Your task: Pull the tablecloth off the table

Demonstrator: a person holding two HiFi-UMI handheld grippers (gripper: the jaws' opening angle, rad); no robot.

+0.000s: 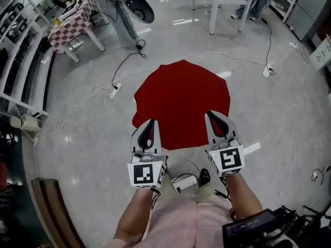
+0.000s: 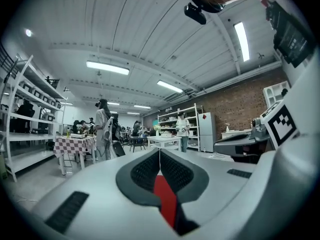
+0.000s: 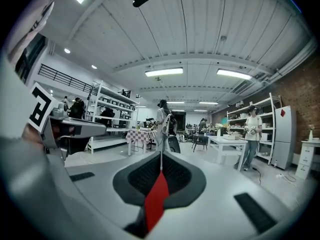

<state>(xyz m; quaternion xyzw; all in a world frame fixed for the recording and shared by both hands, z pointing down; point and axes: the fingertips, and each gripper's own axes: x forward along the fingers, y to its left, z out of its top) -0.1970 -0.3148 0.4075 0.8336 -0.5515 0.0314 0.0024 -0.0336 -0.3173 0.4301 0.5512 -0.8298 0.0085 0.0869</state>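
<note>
Clenched on the near edge of the dark red fabric tablecloth (image 1: 181,99) were the left gripper (image 1: 152,123) and the right gripper (image 1: 209,115), while the cloth lay spread ahead with no table uncovered, so the grasp was judged made and the pulling-off left.

Glossy floor (image 1: 258,118) (cables (image 1: 122,62), power strip (image 1: 114,91))

The red tablecloth (image 1: 181,102) is plain matt cloth, smooth across its spread. The grey floor (image 1: 88,138) is polished and glossy, throwing back the ceiling lamps. The left gripper (image 1: 151,123) and right gripper (image 1: 212,114) have matt grey plastic shells, and their dark pads (image 2: 145,173) look finely ribbed and rubbery.
</note>
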